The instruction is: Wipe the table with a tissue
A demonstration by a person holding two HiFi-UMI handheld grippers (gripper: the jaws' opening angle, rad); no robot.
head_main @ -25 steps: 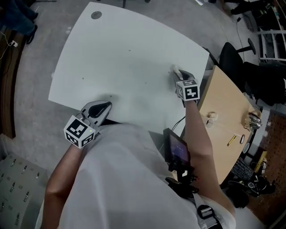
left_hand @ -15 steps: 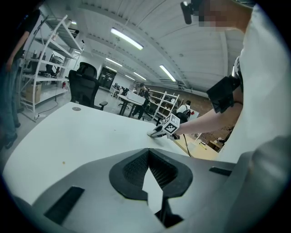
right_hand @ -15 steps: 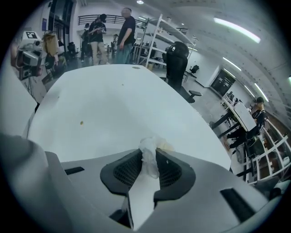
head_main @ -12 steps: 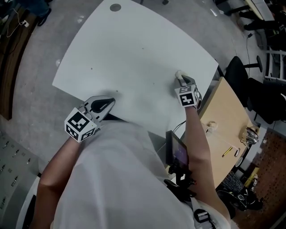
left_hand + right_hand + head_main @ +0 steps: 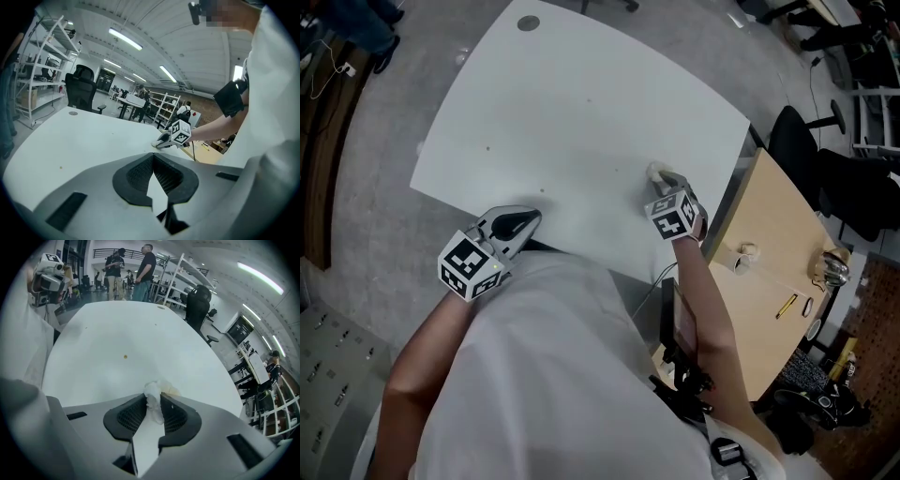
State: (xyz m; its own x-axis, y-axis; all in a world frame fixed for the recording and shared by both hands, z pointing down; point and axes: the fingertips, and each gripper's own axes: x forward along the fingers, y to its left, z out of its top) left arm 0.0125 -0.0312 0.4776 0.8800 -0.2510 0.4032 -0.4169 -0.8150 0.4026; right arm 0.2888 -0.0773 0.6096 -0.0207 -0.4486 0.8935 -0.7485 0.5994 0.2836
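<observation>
**Table** (image 5: 581, 103): white top, curved edges; fills most of the head view.

**Tissue** (image 5: 151, 398): white, crumpled into a wad. Loc: on the table, nr its right edge, closer to the near-right corner than to the far one. The wad pokes out past the jaw tips and meets the top.

**R gripper** (image 5: 664, 180): jaws clamped on the tissue, one pad each side, w/ a strip of it running back btwn them. Points steeply down at the top. Marker cube sits just behind, on the person's side.

**L gripper** (image 5: 531, 217): at the table's near edge, left of centre, well apart from the R gripper. Jaws together at the tips, nothing btwn them; the table shows thru the gap lower down. Contact w/ the top: can't tell.

**Speck** (image 5: 124, 356): small, brown, on the top beyond the tissue, apart from it.

**Round cap** (image 5: 528, 23): grey, set in the top nr the far corner.

**Wooden desk** (image 5: 769, 234): just beside the table's right edge. Small items on it, too small to tell.

**Office chair** (image 5: 795, 131): black, by the table's right corner, at the wooden desk's far end.

**Two people** (image 5: 140, 268): standing beyond the table's far edge, seen in the right gripper view.
</observation>
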